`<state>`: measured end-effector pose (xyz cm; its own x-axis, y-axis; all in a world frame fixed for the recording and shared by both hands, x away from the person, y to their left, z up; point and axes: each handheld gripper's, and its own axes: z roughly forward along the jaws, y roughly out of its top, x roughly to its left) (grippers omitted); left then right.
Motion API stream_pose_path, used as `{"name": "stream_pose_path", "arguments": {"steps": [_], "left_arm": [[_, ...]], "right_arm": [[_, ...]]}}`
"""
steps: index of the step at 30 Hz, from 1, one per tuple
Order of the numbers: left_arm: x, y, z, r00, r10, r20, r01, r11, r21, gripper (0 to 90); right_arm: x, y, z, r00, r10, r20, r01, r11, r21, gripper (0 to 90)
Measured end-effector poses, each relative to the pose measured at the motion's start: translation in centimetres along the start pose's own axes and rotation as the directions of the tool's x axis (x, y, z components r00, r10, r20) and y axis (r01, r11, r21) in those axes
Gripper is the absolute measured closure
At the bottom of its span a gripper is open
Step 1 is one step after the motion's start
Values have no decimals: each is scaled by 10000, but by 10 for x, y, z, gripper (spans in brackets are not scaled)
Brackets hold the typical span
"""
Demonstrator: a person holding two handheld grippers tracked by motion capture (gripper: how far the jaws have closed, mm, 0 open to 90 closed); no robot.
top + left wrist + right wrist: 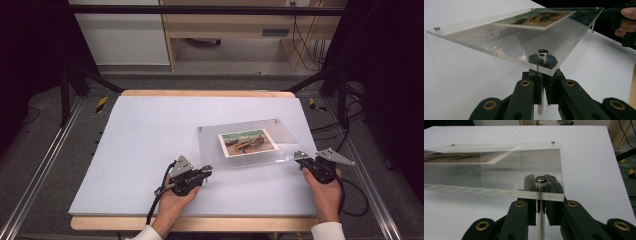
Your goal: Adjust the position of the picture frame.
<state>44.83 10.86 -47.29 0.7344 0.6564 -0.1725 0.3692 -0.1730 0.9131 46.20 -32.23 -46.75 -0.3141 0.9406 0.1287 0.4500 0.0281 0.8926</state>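
Both claws on acrylic frame (247, 142), right of table (150, 130) centre. Left claw (205, 171) clamped on near-left leg, right claw (300, 157) on near-right leg. Near edge raised; grasp done, carrying or placing left.

In the left gripper view, the left gripper (541, 97) has its two black jaws drawn close around a thin metal post (540, 105) that hangs below the near corner of a clear acrylic frame (506, 42). A silver cap (542, 53) sits on top of that corner, directly above the post. The frame tilts, its near corner raised off the white tabletop (461, 82). A landscape print (536, 17) lies sandwiched in the plate toward its far side. Small silver caps mark the left corner (437, 28) and the far right corner (596, 8). At the right edge, a hand (627, 21) holds the other gripper (614, 15), seemingly at the frame's right corner, though that contact is hard to make out.
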Motion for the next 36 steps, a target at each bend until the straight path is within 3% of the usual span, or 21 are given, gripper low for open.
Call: {"name": "stream_pose_path", "arguments": {"steps": [9,17,19,20,23,27,36], "left_arm": [[-1,1,0,9999,19,-138,-19,10000,28,836],[1,0,7,9995,-299,-53,300,9995,18,797],[2,1,7,9998,-210,-18,210,9998,-35,833],[3,0,7,9998,-69,-184,70,10000,62,836],[7,0,6,9992,-286,-284,286,9996,22,839],[8,3,1,9989,-197,-420,195,9998,-45,840],[22,17,-18,9971,-241,-718,211,9989,-413,839]], "right_arm": [[2,0,1,9999,-120,94,119,9999,85,844],[2,-2,2,9998,-120,141,117,9997,203,843],[2,-2,2,9999,-95,135,92,9997,219,842],[3,-2,3,10000,-55,37,54,9996,277,842],[6,-2,4,9999,-159,7,158,9991,393,844],[10,0,3,9998,-181,-19,182,9994,302,846],[35,12,-5,10000,-96,-18,96,9999,-92,848]]}}
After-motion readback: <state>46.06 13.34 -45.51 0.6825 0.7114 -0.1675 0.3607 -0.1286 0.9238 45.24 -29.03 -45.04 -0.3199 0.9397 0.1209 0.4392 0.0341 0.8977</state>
